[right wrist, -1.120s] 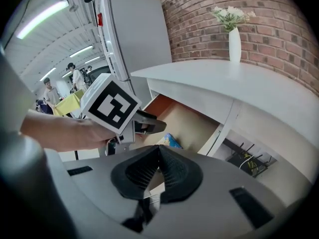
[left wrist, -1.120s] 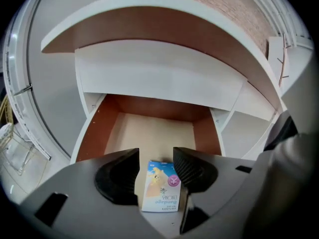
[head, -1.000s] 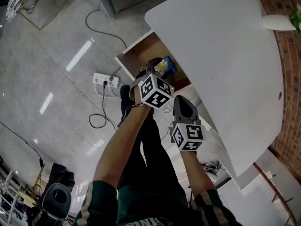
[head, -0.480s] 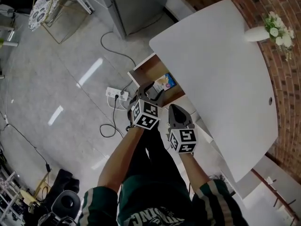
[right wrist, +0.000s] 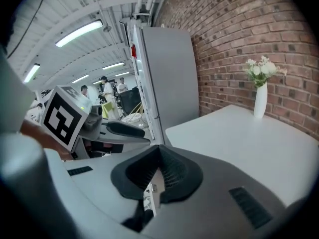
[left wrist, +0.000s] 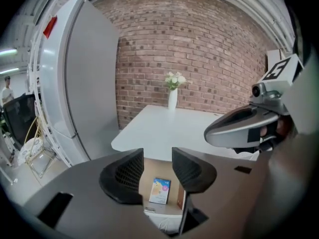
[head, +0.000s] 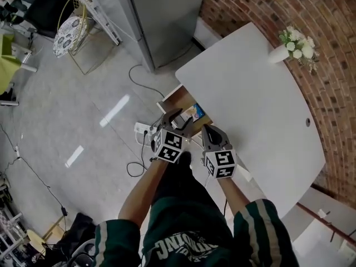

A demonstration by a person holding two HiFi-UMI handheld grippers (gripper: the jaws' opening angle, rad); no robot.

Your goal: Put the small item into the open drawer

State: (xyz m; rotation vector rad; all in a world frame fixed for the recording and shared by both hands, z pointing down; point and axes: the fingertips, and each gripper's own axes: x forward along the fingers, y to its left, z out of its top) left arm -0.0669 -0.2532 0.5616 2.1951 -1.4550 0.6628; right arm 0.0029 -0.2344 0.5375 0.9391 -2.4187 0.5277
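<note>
Blue-yellow packet already lies in open drawer under bench. Left tongs apart, empty, closing; right tongs together, empty. Placement looks done; next: withdraw both clear.

Two grippers: the left gripper, jaws closing on nothing, and the right gripper, each with one marker cube. One tabletop lies ahead of both. One open drawer sits just ahead of the left gripper, with one packet inside. One vase of flowers stands far ahead of the right gripper. One fridge stands well ahead of the left gripper. One power strip and one chair are on its outer side.
</note>
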